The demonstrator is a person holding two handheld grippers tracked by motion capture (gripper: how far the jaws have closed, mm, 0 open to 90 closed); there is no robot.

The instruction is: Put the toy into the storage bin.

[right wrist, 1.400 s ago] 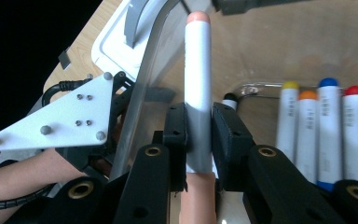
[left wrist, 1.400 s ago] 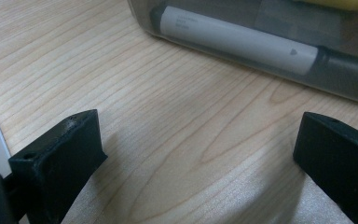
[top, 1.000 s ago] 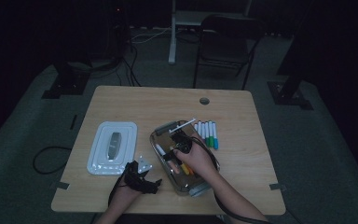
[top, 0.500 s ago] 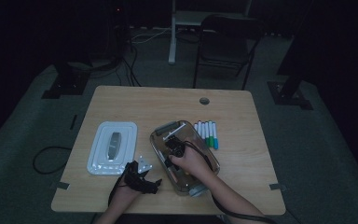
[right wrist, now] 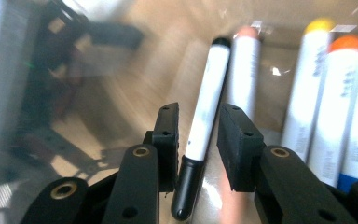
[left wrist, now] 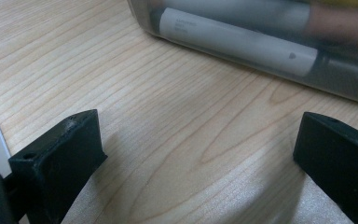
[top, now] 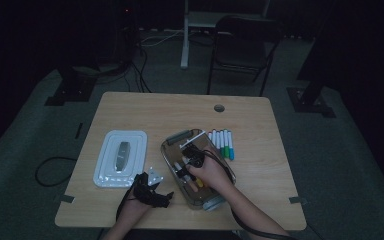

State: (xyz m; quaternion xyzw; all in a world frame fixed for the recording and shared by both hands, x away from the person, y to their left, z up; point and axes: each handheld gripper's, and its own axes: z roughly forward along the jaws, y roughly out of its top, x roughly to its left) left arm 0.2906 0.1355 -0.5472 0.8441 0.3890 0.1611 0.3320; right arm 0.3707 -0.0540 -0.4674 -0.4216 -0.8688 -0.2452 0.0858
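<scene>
Near the front edge of the counter: the left gripper [top: 152, 192] rests low on the wood, held by a hand.
Left jaws: wide apart, with nothing between them but bare counter [left wrist: 177, 140].
Just past the left jaws: the side of the clear box [left wrist: 261, 51], with a white marker [left wrist: 237, 42] lying inside it.
Clear box on the counter: the clear box [top: 172, 172] sits near the front edge, a little right of the middle.
Right gripper: the right gripper [right wrist: 196, 135] reaches down into the clear box.
Right jaws: narrow, one on each side of a white marker with black ends [right wrist: 205, 121]; I cannot tell if they squeeze it or only sit beside it.
Beside that marker: more markers lie in the box, with pink, yellow [right wrist: 307, 93] and orange [right wrist: 340, 107] caps.
Left side of the counter: a white lid [top: 121, 157] lies flat, with a grey handle on top.
Just right of the box: a row of markers [top: 221, 144] lies on the wood, side by side.
Far edge of the counter: a small round hole [top: 219, 108].
Floor behind the counter: a dark chair [top: 242, 47].
</scene>
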